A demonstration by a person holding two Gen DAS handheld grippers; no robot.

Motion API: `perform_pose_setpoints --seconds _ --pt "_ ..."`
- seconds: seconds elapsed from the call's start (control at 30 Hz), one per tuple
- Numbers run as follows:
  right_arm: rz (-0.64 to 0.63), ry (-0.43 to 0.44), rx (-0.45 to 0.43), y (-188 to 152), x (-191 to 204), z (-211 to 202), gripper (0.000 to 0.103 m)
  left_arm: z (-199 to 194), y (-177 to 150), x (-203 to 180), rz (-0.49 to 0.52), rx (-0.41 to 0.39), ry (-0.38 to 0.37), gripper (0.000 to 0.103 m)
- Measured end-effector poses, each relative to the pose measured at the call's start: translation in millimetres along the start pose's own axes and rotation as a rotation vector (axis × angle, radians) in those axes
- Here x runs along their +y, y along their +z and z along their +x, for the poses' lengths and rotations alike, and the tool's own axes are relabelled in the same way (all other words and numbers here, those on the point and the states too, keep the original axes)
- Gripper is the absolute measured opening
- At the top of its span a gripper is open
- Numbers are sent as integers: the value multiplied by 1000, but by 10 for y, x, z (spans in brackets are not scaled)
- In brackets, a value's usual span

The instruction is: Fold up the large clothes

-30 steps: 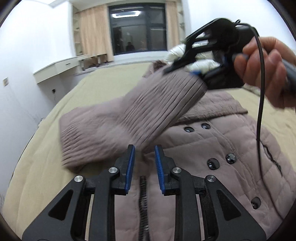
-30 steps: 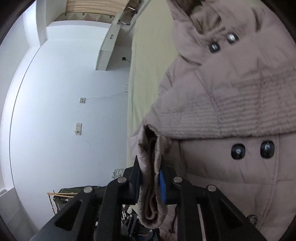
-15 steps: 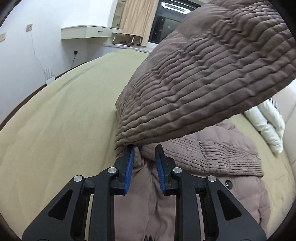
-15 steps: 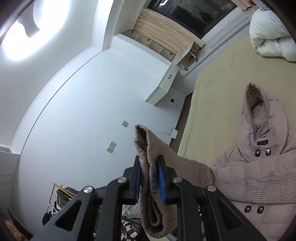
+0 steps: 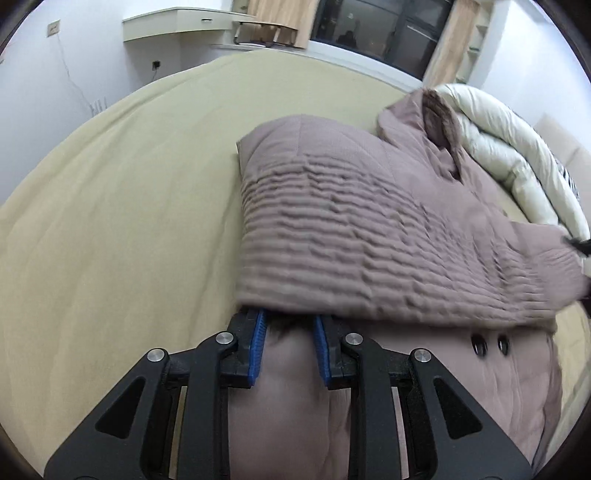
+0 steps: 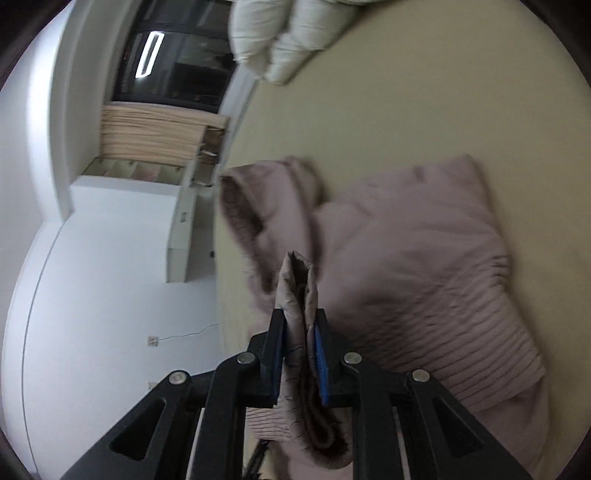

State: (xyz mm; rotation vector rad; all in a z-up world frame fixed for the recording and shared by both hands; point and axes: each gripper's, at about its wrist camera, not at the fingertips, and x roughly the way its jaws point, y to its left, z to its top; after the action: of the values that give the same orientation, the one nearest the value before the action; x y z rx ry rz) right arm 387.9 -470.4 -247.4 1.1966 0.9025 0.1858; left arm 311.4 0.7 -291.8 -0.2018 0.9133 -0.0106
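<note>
A mauve quilted hooded coat (image 5: 369, 221) lies on the beige bed (image 5: 110, 221), hood toward the far side. Its sleeve (image 5: 424, 266) is folded across the chest, just above two dark buttons (image 5: 489, 346). My left gripper (image 5: 288, 332) sits low on the coat at the sleeve's near edge, its jaws a few centimetres apart with fabric between them; the tips are hidden under the sleeve. My right gripper (image 6: 299, 347) is shut on the sleeve cuff (image 6: 297, 291) and holds it above the coat (image 6: 424, 277).
A white duvet (image 5: 509, 147) is bunched at the head of the bed, also showing in the right wrist view (image 6: 288, 37). A white desk (image 5: 177, 27) and a dark window (image 5: 369, 29) stand along the far wall. Bare bed lies left of the coat.
The right gripper has carried the sleeve from high in the air down across the coat's chest. The left gripper has stayed at the coat's left side under the sleeve.
</note>
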Motion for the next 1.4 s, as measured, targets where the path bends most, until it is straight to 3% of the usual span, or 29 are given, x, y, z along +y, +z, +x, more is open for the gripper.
perform_pose_setpoints --seconds 0.03,0.1,0.17,0.23,0.3,0.33,0.37,0.4,0.47,0.53,0.6,0.67,0.73,0.77,0.8,0.9,1.0,1.03,1.1,1.13,1.17,1.2,1.27,1.33,1.37,1.4 --pt "29 -41 -6 13 -202 51 18 -99 -40 -13 29 0 -6 22" --pt "75 -19 -13 18 -459 88 17 -297 -129 -55 81 -9 -16 22" --pt "74 -5 -24 5 -502 59 18 -486 -105 -37 102 -49 -14 22" --pt "16 -51 -37 18 -387 17 23 -625 4 -61 102 -102 -17 22" --pt "-26 -97 -67 38 -233 -37 45 -651 270 -129 131 -160 -8 22" --pt "-35 -98 -94 48 -151 -95 52 -614 418 -193 158 -168 4 22" --pt "-43 -102 -127 49 -69 -156 66 -493 566 -254 194 -159 21 22" --pt "-61 -114 -153 29 14 -208 70 -462 664 -309 210 -155 32 22" --pt "-165 -134 -186 -80 322 -318 70 -253 828 -379 264 -120 78 22" --pt "-321 -143 -163 -249 670 -269 70 -26 838 -415 283 -67 78 22" --pt "-472 -202 -127 -485 924 -108 64 210 737 -457 300 12 92 22" --pt "-595 -291 -80 -695 1005 186 61 353 556 -464 317 16 112 22" --pt "-638 -406 -22 -790 845 533 58 422 402 -454 328 -15 126 22" --pt "-652 -463 2 -817 645 684 51 433 373 -455 326 -19 124 22" --pt "-678 -487 -6 -836 511 727 44 454 347 -448 327 -14 118 22" --pt "-718 -488 -47 -846 455 725 44 420 404 -423 335 26 102 22" --pt "-731 -556 -77 -899 661 614 44 65 460 -350 279 -46 87 22" --pt "-764 -532 -104 -954 752 550 46 -14 437 -318 267 -82 99 22" --pt "-811 -511 -139 -1089 796 474 75 124 384 -293 271 20 105 22" --pt "-818 -536 -124 -1114 727 532 83 187 368 -281 269 52 105 22" --pt "-806 -576 -55 -1098 582 682 97 150 377 -282 266 36 105 22" --pt "-816 -602 6 -1071 486 828 97 63 413 -298 257 12 101 22" --pt "-906 -636 -16 -1147 532 823 96 -211 565 -372 229 -78 78 22" --pt "-878 -578 -48 -1073 658 692 92 -357 733 -496 244 -146 63 24" --pt "-844 -533 -88 -990 731 588 88 -351 882 -596 253 -156 41 29" --pt "-818 -498 -118 -914 795 504 88 -297 1020 -685 250 -145 14 54"
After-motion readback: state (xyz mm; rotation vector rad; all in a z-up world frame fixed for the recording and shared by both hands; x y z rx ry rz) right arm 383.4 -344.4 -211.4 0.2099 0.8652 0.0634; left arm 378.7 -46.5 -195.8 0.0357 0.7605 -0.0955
